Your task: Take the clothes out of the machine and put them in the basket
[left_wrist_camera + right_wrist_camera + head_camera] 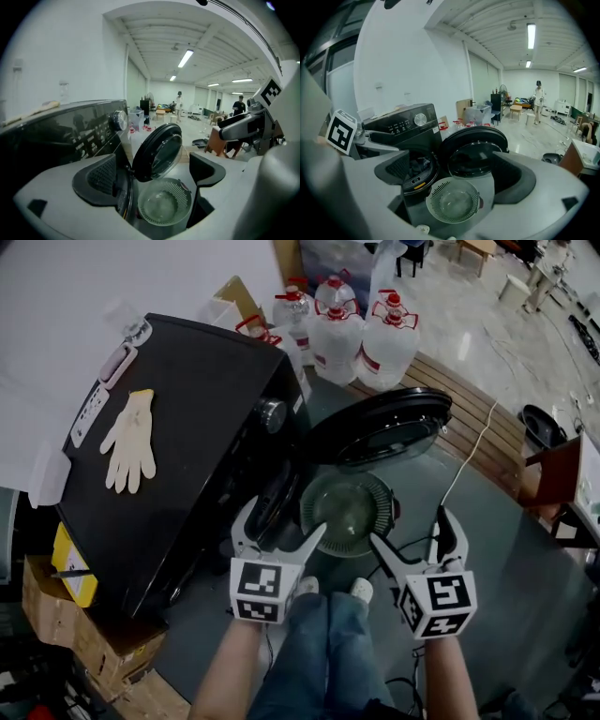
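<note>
1 black front-loading washing machine (187,427) stands with its 1 round door (380,427) swung wide; 1 dark heap of clothes (417,166) lies inside the drum, too dim to give a long axis; 1 round slotted basket (349,512) sits mouth-up on the floor just before the drum opening; 2 tools, the left tool (281,526) and the right tool (410,529), flank the basket, both released, nothing between their pads; 1 white glove (129,442) lies flat on the machine's top, fingers toward the person.
</note>
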`<action>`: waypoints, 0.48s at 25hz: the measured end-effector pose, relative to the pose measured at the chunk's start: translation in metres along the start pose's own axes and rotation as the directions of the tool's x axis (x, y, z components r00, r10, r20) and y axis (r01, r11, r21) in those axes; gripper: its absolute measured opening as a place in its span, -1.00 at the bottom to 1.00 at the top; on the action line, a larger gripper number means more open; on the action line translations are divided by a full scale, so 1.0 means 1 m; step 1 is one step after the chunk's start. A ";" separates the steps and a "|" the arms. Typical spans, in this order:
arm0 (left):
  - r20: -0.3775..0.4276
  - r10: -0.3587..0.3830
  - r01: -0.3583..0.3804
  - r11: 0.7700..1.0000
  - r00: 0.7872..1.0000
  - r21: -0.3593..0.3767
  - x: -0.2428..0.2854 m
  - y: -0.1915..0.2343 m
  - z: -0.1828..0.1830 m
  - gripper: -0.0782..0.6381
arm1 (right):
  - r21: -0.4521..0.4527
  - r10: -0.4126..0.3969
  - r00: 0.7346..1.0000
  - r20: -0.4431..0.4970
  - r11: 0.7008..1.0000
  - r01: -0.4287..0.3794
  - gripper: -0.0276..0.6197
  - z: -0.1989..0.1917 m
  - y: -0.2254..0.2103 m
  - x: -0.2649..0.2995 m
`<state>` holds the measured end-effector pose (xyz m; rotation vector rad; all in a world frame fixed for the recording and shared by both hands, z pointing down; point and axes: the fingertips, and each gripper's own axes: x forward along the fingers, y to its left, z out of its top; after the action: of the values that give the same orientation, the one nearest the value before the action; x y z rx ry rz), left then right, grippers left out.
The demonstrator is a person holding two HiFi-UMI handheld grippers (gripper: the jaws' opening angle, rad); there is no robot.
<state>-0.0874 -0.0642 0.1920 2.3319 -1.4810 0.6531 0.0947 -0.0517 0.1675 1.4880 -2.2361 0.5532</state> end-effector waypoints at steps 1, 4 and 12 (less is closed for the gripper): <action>-0.001 -0.001 0.001 1.000 1.000 -0.011 0.004 0.002 -0.006 0.55 | 0.009 0.000 1.000 -0.008 1.000 0.000 0.77 -0.007 0.001 0.005; -0.009 -0.016 0.015 0.998 1.000 -0.055 0.021 0.007 -0.026 0.46 | 0.045 0.003 0.999 -0.034 0.999 -0.001 0.77 -0.030 0.002 0.022; -0.051 0.007 -0.013 0.994 0.999 -0.107 0.062 0.022 -0.085 0.46 | 0.072 -0.009 0.995 -0.101 0.997 0.016 0.77 -0.096 -0.003 0.065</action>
<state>-0.1030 -0.0805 0.2973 2.2127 -1.4693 0.6146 0.0848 -0.0530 0.2829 1.4738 -2.1497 0.6962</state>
